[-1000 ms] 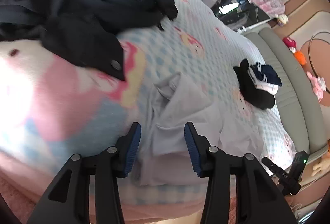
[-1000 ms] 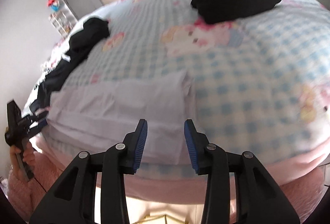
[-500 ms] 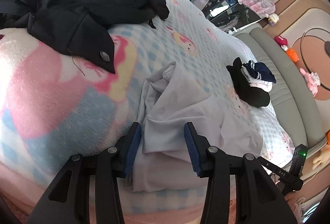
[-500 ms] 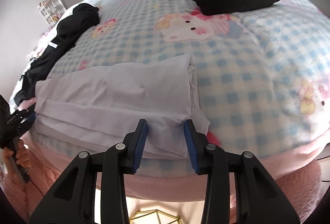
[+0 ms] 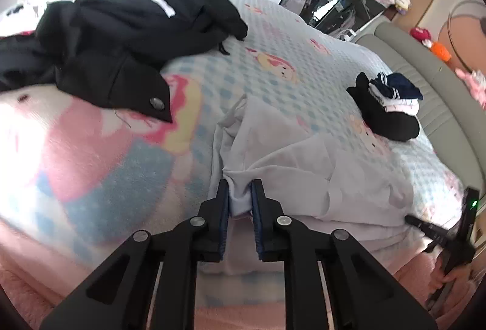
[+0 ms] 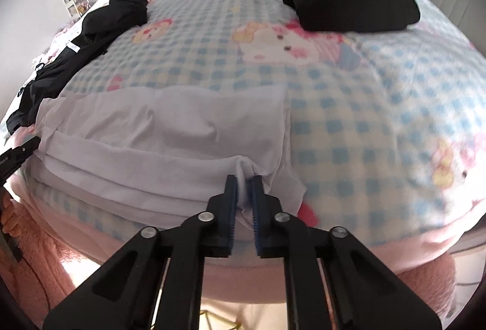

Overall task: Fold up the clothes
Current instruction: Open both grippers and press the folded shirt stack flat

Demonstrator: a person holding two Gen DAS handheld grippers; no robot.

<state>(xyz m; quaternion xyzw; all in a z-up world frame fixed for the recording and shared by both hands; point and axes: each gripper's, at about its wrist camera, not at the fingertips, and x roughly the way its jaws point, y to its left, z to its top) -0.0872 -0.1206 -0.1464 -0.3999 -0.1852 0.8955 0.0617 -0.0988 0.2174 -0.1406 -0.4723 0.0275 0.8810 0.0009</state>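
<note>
So both hand-held grippers, left (image 5: 240,199) and right (image 6: 244,193), had just closed, pinching the lilac garment (image 6: 170,132); no readable labels.

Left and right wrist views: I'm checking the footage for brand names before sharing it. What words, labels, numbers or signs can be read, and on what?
Nothing reads clearly.
Tiny white print on the black left gripper, whose jaws have just been closing on the pale lilac garment: too blurred.
White strip on the black jacket: no print visible.
Round metal button: too small.
Checked cartoon blanket: pictures only.
</note>
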